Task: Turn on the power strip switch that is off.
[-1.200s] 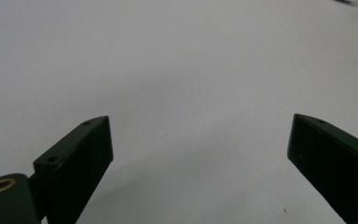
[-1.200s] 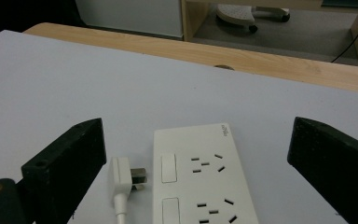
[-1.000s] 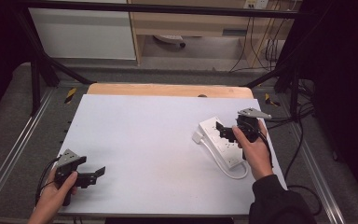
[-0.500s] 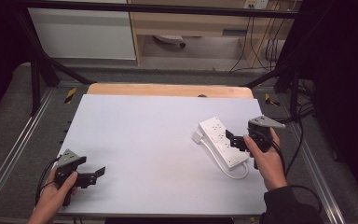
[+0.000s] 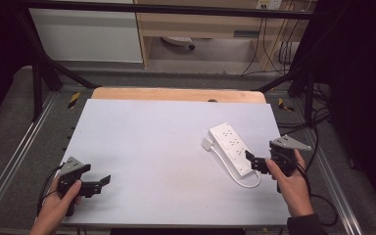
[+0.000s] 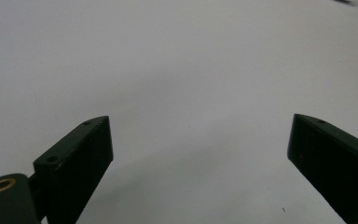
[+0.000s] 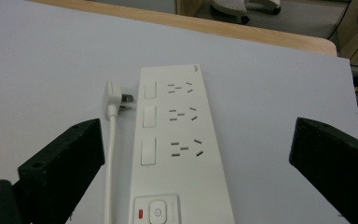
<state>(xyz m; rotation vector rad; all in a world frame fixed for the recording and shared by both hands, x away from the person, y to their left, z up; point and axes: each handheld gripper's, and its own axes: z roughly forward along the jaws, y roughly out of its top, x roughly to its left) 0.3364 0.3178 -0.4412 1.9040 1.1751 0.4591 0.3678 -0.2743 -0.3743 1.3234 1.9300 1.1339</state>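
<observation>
A white table (image 5: 166, 147) seen from above, with a strip of bare wood along its far edge; a person's hands come in from the near side, each holding a black hand-held gripper. The left hand-held gripper (image 5: 100, 182) sits near the table's front left corner, low over the bare white surface, its jaws pointing toward the right; in the left gripper view its two black jaws stand wide apart with nothing between them but blank table (image 6: 182, 70). The right hand-held gripper (image 5: 252, 162) is at the table's right side, its tips at the near end of a white power strip (image 5: 231, 145); whether they touch the strip cannot be told from above. The power strip lies flat on the right half of the table, angled so its far end points toward the back left; its thin white cord (image 5: 247, 185) loops from the near end and runs along its left side to a white plug (image 5: 207, 144) lying just beside the strip's far end. In the right gripper view the right hand-held gripper (image 7: 200, 186) has its jaws spread wide, one on either side of the power strip (image 7: 179, 140), clamped on nothing; three sockets, three blank square panels, and a power button with a small red light show on its face; the plug (image 7: 114, 98) lies beside it with its prongs toward the strip.
</observation>
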